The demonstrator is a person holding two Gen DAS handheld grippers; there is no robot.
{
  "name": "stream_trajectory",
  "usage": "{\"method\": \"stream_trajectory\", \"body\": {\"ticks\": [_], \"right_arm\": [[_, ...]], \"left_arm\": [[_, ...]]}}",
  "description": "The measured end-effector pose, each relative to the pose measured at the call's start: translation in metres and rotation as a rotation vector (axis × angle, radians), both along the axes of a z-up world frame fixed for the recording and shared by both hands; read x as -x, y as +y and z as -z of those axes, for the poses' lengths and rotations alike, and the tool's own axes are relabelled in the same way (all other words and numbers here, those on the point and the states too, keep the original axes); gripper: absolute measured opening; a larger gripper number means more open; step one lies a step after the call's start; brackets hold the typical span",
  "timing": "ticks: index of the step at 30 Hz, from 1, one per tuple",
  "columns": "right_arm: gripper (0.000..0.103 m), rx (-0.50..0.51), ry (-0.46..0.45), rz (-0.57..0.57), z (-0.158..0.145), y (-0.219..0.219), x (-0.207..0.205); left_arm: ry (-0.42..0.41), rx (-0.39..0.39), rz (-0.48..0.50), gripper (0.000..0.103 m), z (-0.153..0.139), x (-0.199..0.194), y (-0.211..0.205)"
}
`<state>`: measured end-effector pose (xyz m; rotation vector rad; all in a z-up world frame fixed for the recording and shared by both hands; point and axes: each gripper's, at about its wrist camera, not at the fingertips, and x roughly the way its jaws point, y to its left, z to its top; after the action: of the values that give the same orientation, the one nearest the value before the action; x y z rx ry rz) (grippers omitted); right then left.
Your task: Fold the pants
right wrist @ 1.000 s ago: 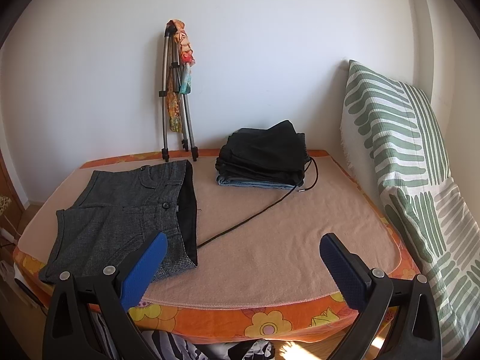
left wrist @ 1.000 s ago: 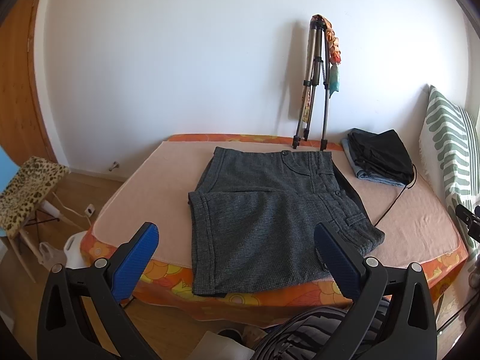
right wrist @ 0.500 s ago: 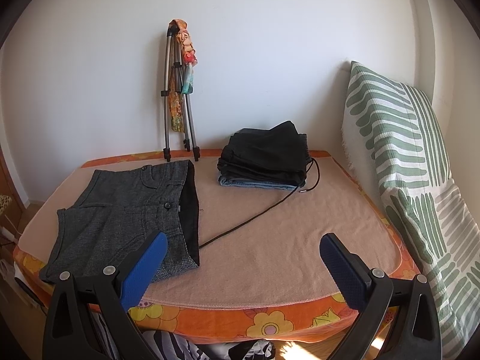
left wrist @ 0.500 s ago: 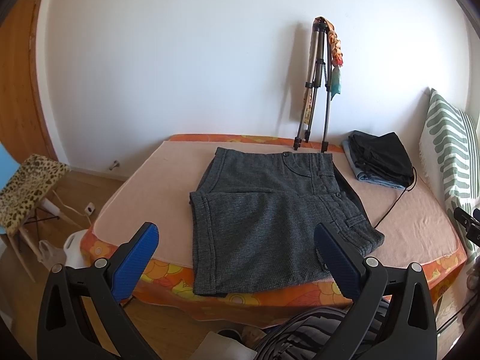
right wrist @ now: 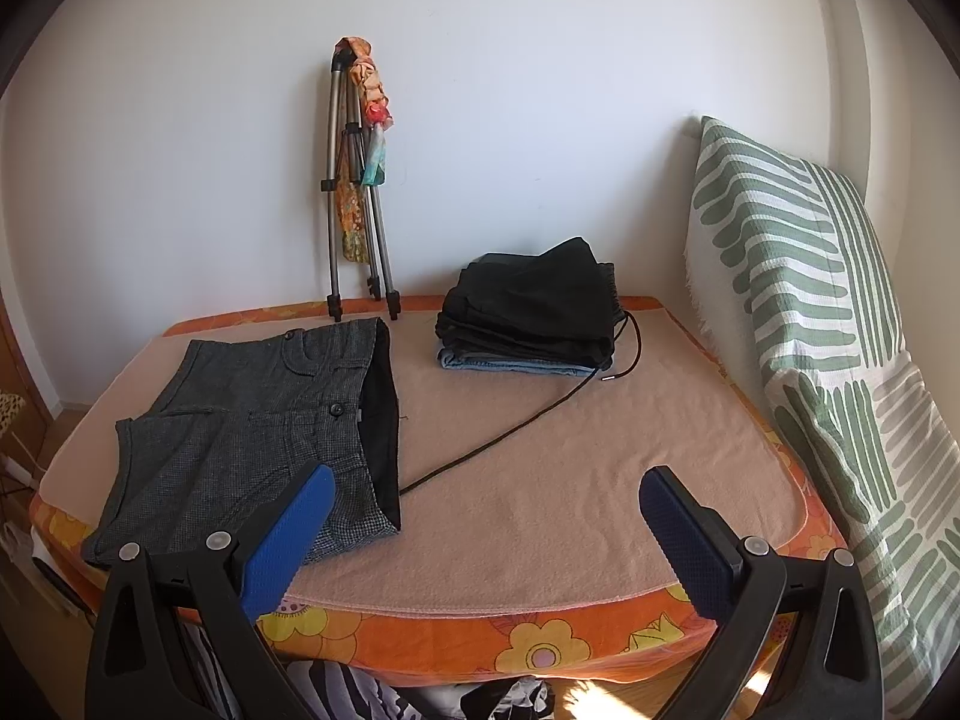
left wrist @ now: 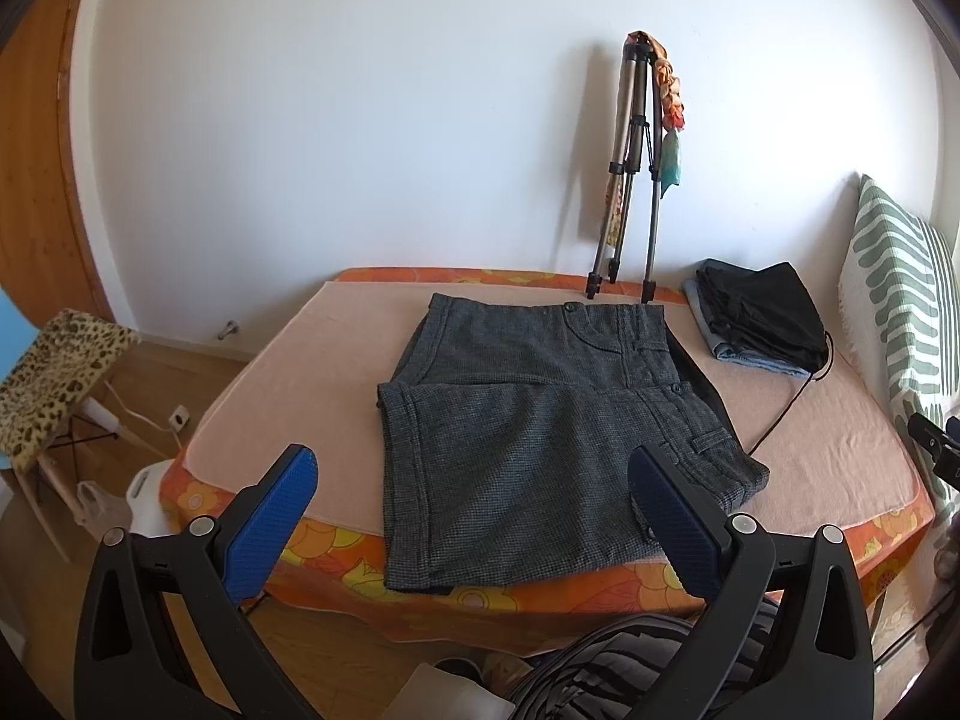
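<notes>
Left wrist view: both the left gripper [left wrist: 471, 483] and right gripper [right wrist: 483, 501] hang spread wide, empty; pinch the grey tweed shorts [left wrist: 540, 426] at matching hem corners for an even fold

No text, label, brand, number or sign can be read anywhere in either view

I am looking at one pair of grey pants [left wrist: 540, 438] on one bed [right wrist: 540, 540], one stack of folded clothes [right wrist: 528, 318], one black cord [right wrist: 510, 438], one tripod [left wrist: 630, 180], one striped pillow [right wrist: 810, 312] and one leopard-print stool [left wrist: 54, 378]. I am holding two grippers, left [left wrist: 474, 495] and right [right wrist: 486, 510], each showing two blue pads.
</notes>
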<state>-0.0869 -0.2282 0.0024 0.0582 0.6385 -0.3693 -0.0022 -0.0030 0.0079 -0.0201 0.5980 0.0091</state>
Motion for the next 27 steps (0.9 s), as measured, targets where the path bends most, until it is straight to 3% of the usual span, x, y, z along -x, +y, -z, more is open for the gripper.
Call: {"method": "stream_trajectory", "body": {"ticks": [27], "right_arm": [[0.103, 0.002, -0.002, -0.004, -0.0013, 0.0006, -0.0011]], "left_arm": [[-0.005, -0.007, 0.003, 0.103, -0.0001, 0.0019, -0.0009]]}}
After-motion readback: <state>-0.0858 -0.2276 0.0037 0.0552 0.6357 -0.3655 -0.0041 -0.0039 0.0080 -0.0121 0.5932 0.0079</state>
